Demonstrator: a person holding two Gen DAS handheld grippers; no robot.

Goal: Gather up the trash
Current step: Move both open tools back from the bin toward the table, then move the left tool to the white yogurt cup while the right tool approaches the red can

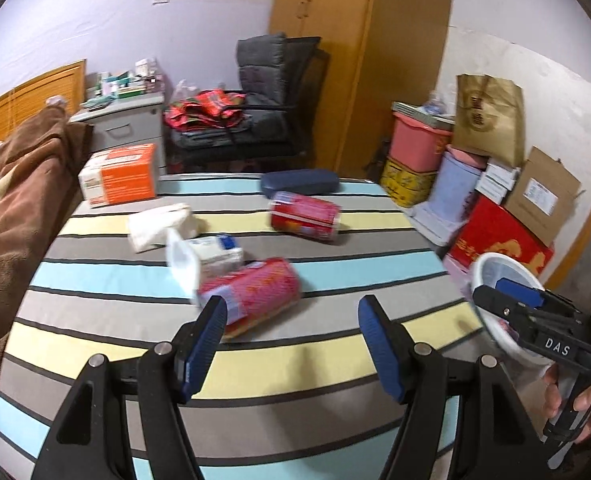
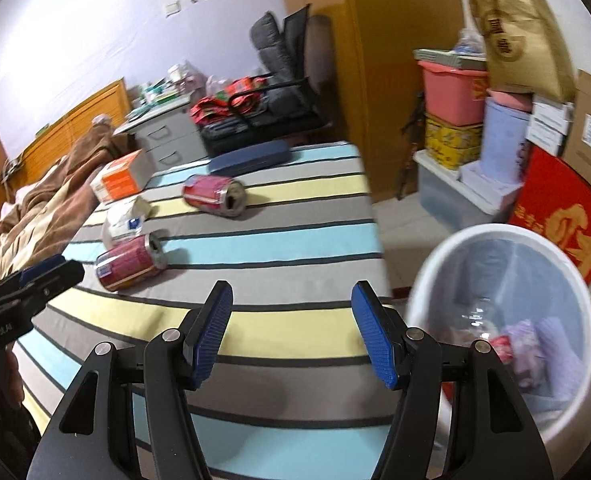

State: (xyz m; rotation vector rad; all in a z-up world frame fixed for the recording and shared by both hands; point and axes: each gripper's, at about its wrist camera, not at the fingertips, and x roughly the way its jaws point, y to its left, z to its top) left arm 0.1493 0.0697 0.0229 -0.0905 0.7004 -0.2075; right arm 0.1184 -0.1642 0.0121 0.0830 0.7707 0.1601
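Partly done, by the look of it. Left to right on the striped bed (image 1: 335, 360): crumpled tissue packs (image 1: 163, 226) and near red can (image 1: 255, 296) are still lying there, far red can (image 1: 305, 216) beyond them. White bin (image 2: 503, 236) is sitting off the bed's right edge, already holding some wrappers. Left gripper (image 1: 291, 344) is hovering wide open just short of the near can, gripping nothing. Right gripper (image 2: 291, 332) is also spread wide, empty, beside the bin.
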